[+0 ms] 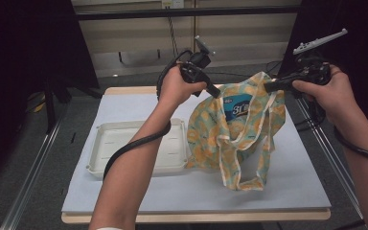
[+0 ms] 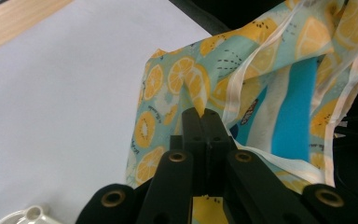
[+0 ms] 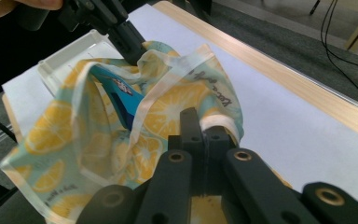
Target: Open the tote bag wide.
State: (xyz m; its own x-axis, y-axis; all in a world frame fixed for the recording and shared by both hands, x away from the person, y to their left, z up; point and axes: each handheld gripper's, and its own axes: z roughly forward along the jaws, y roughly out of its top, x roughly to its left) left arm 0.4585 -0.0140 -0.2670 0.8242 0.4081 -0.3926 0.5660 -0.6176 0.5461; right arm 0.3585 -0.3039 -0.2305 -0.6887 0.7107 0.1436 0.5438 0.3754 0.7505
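Note:
A cloth tote bag printed with yellow lemon slices on pale blue hangs above the white table mat, its cream handles drooping to the mat. My left gripper is shut on the bag's left rim. My right gripper is shut on the bag's right rim. The two hold the mouth spread apart. Inside the mouth sits a blue and white packet, also visible as a blue band and as a blue edge. The left gripper's jaws appear across the bag in the right gripper view.
A shallow white tray lies on the mat left of the bag, under the left forearm. The mat covers a wooden table with metal rails on both sides. Cables trail from both grippers.

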